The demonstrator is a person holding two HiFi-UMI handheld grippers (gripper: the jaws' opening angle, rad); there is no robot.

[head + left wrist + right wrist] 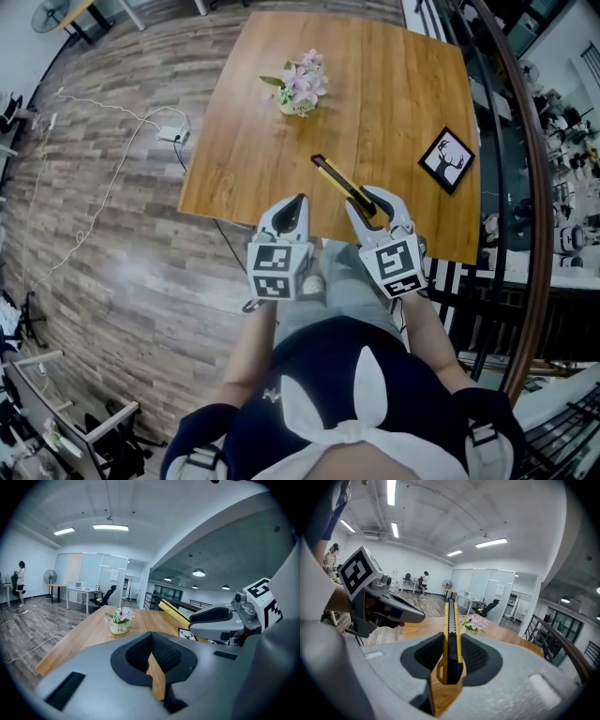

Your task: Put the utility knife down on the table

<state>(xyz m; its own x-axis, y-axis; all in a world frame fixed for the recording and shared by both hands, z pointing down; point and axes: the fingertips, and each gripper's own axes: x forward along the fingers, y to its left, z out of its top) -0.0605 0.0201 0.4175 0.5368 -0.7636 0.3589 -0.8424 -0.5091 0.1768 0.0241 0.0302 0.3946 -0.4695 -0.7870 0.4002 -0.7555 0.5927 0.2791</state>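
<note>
My right gripper (375,208) is shut on the rear end of a yellow and black utility knife (336,178). The knife sticks out ahead of the jaws over the near edge of the wooden table (394,103). In the right gripper view the knife (451,620) runs straight between the pads of the right gripper (450,639). My left gripper (298,202) hangs just to its left at the table's near edge. The left gripper's (151,634) tips meet with nothing between them. From the left gripper view the knife (173,611) and the right gripper (211,616) show at the right.
A small pot of pink flowers (300,89) stands near the table's middle. A black framed deer picture (446,159) lies at the right edge. A railing (525,187) runs along the right. A white cable (112,141) trails over the wood floor at left.
</note>
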